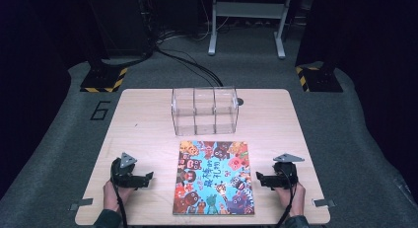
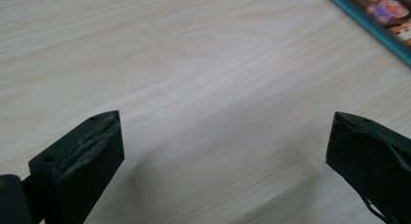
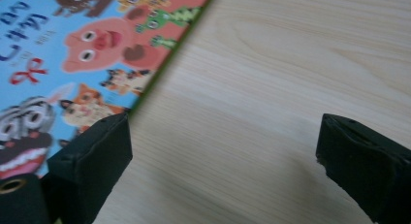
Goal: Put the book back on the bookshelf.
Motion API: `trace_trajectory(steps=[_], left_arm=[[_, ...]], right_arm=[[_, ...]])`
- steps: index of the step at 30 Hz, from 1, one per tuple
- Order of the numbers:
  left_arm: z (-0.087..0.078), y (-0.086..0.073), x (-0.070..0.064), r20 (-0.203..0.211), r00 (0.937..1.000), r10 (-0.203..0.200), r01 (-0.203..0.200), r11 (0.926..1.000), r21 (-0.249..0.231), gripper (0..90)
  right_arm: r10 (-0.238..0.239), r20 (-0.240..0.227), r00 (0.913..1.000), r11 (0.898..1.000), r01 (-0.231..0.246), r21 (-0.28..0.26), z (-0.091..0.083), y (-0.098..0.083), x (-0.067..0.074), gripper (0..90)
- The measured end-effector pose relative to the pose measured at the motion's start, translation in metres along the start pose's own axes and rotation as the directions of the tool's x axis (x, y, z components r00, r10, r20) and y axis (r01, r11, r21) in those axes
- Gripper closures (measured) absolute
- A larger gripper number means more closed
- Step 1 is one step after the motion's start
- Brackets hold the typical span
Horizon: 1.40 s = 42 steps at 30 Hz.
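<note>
Item: flat rectangular picture book with a bright blue cover crowded with cartoon animals [image 1: 214, 177]. Lies face up in the lower centre of the high view, on the pale wooden table [image 1: 148, 124]. Long axis runs from the bottom of the frame toward the top; the cover lettering reads upright from the person's side.

Item: clear plastic box with three compartments [image 1: 204, 111]. Stands in the centre of the high view, just above the book's upper edge, apart from it.

Item: left gripper [image 1: 146, 178], black. Rests at lower left of the high view, held by a hand [image 1: 114, 196], jaws aimed toward the book, spread wide, nothing between them. Well apart from the book's left edge.

Item: right gripper [image 1: 259, 179], black. Lower right of the high view, jaws aimed toward the book's right edge, spread wide, holding nothing.

View notes: the left gripper view shows bare wood grain and a teal book edge at upper right [image 2: 383, 20]. The right gripper view shows cover detail at upper left [image 3: 87, 44]: a pink pig, a cat, a green book edge. The high view shows dark floor, cables and a grey metal frame [image 1: 246, 16] at the top.
</note>
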<state>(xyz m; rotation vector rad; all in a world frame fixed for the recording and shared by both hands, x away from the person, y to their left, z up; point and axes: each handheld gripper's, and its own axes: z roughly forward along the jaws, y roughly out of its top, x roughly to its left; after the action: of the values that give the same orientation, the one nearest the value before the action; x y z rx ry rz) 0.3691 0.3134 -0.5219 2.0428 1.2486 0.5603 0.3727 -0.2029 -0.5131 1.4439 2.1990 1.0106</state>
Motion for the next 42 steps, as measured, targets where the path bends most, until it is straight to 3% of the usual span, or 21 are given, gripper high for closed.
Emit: trace_trajectory(steps=[5, 10, 12, 14, 15, 17, 18, 19, 20, 24, 28, 32, 33, 38, 40, 42], left_arm=[[0.006, 0.009, -0.015, 0.027, 0.9996, 0.012, -0.011, 0.9997, -0.020, 0.1], [0.016, 0.016, -0.032, 0.069, 0.9970, 0.036, -0.036, 0.9994, 0.002, 0.1], [0.020, 0.018, -0.038, 0.086, 0.9956, 0.037, -0.037, 0.9993, 0.002, 0.1], [0.022, 0.021, -0.042, 0.095, 0.9926, 0.076, -0.079, 0.9966, 0.026, 0.1], [0.023, 0.021, -0.045, 0.103, 0.9923, 0.069, -0.073, 0.9968, 0.032, 0.1], [0.028, 0.023, -0.050, 0.104, 0.9921, 0.069, -0.072, 0.9970, 0.027, 0.1], [0.029, 0.024, -0.050, 0.103, 0.9907, 0.089, -0.093, 0.9949, 0.039, 0.1], [0.031, 0.024, -0.053, 0.104, 0.9920, 0.071, -0.076, 0.9964, 0.039, 0.1], [0.032, 0.024, -0.053, 0.106, 0.9897, 0.096, -0.102, 0.9934, 0.052, 0.1], [0.034, 0.025, -0.058, 0.090, 0.9901, 0.108, -0.113, 0.9922, 0.053, 0.0], [0.034, 0.025, -0.058, 0.083, 0.9916, 0.100, -0.104, 0.9933, 0.051, 0.2], [0.035, 0.027, -0.058, 0.078, 0.9925, 0.095, -0.099, 0.9932, 0.061, 0.2], [0.036, 0.028, -0.057, 0.079, 0.9917, 0.102, -0.107, 0.9921, 0.065, 0.3], [0.037, 0.030, -0.057, 0.081, 0.9923, 0.093, -0.099, 0.9929, 0.067, 0.6], [0.038, 0.031, -0.056, 0.075, 0.9925, 0.096, -0.101, 0.9924, 0.070, 0.8], [0.039, 0.032, -0.056, 0.073, 0.9935, 0.087, -0.092, 0.9938, 0.062, 1.1]], right_arm=[[-0.047, -0.073, 0.9962, 0.999, 0.049, 0.019, 0.008, 0.011, 0.018, 13.4], [-0.082, -0.116, 0.9898, 0.995, 0.088, 0.054, 0.018, 0.018, 0.027, 19.5], [-0.082, -0.133, 0.9877, 0.993, 0.092, 0.077, 0.022, 0.020, 0.029, 22.6], [-0.085, -0.140, 0.9865, 0.992, 0.097, 0.083, 0.025, 0.022, 0.031, 27.0], [-0.080, -0.145, 0.9862, 0.992, 0.093, 0.087, 0.026, 0.022, 0.032, 27.9], [-0.083, -0.153, 0.9847, 0.991, 0.097, 0.087, 0.026, 0.022, 0.032, 32.1], [-0.072, -0.155, 0.9852, 0.992, 0.087, 0.093, 0.026, 0.023, 0.033, 34.0], [-0.066, -0.160, 0.9849, 0.992, 0.082, 0.093, 0.026, 0.023, 0.033, 36.7], [-0.067, -0.168, 0.9836, 0.992, 0.083, 0.090, 0.026, 0.023, 0.034, 38.9], [-0.056, -0.190, 0.9803, 0.993, 0.074, 0.090, 0.026, 0.023, 0.035, 44.2], [-0.036, -0.178, 0.9833, 0.994, 0.053, 0.091, 0.025, 0.022, 0.037, 45.5], [-0.038, -0.158, 0.9866, 0.994, 0.053, 0.096, 0.024, 0.023, 0.040, 48.2], [-0.061, -0.158, 0.9856, 0.993, 0.076, 0.091, 0.023, 0.023, 0.040, 48.8], [-0.038, -0.118, 0.9922, 0.994, 0.050, 0.100, 0.021, 0.023, 0.047, 51.5], [-0.054, -0.110, 0.9925, 0.993, 0.065, 0.095, 0.020, 0.022, 0.047, 52.2], [-0.029, -0.107, 0.9939, 0.994, 0.040, 0.102, 0.019, 0.021, 0.049, 52.5]])
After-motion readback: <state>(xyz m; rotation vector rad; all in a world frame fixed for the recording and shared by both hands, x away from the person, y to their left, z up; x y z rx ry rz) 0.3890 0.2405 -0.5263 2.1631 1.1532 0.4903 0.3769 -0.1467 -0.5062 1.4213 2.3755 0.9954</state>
